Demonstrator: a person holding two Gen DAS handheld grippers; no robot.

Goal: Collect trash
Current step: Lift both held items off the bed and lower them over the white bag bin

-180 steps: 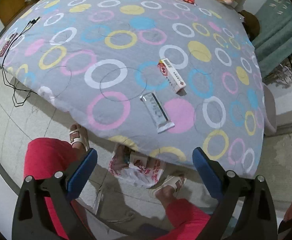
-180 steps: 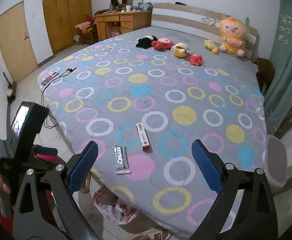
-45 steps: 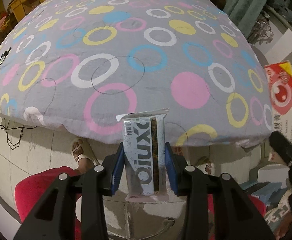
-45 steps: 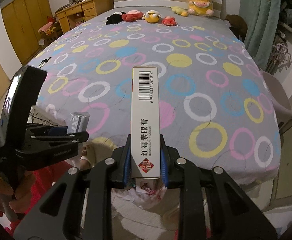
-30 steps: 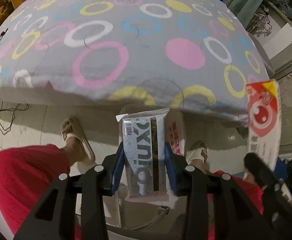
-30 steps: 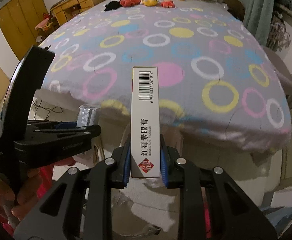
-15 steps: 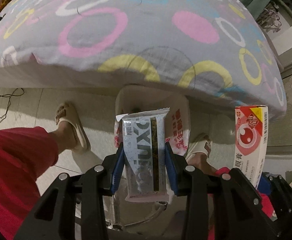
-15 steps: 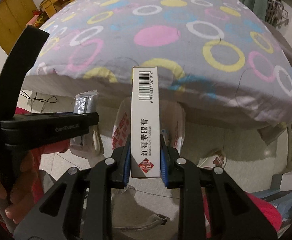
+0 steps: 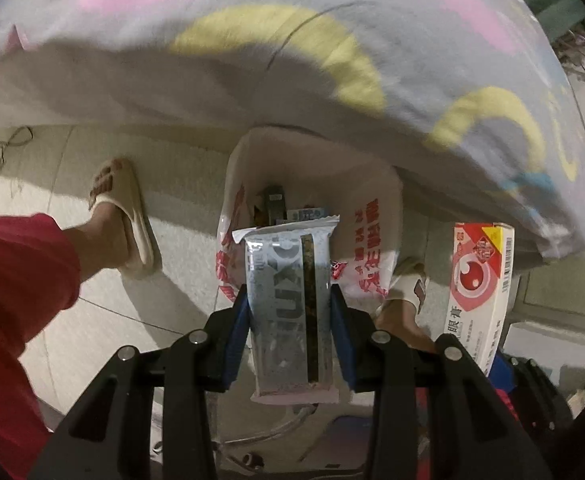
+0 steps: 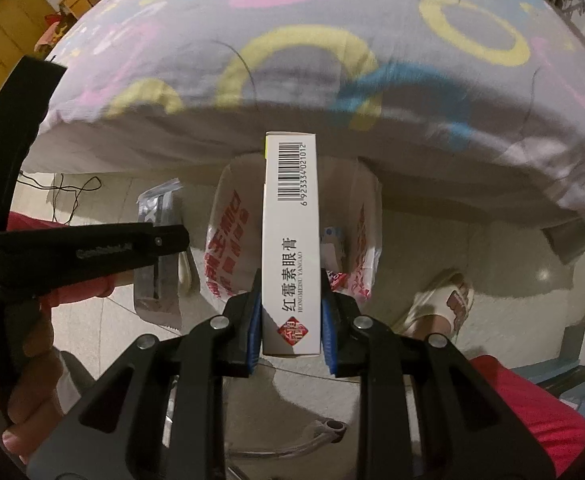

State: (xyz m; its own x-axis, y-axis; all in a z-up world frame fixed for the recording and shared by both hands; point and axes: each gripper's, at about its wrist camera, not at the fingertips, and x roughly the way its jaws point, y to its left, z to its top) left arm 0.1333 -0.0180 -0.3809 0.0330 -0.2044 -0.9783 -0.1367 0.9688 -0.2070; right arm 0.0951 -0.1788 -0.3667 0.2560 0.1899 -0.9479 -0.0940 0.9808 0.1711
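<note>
A: How many pieces of trash are held?
B: Two: one silver wrapper (image 9: 288, 304) on the left and one white box (image 10: 291, 248) on the right

A: And grippers?
B: Two: left gripper (image 9: 289, 328), right gripper (image 10: 291, 320)

A: Bags?
B: One plastic bag (image 9: 372, 240) farther off, and two sandals (image 9: 126, 220), one per side

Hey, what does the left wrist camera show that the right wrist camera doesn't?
Only the left wrist view shows the silver wrapper's printed front and the box's red eye picture. Only the right wrist view shows the box's barcode side, the wooden furniture and the hand holding the left gripper. Both show the trash bag under the bed edge.
</note>
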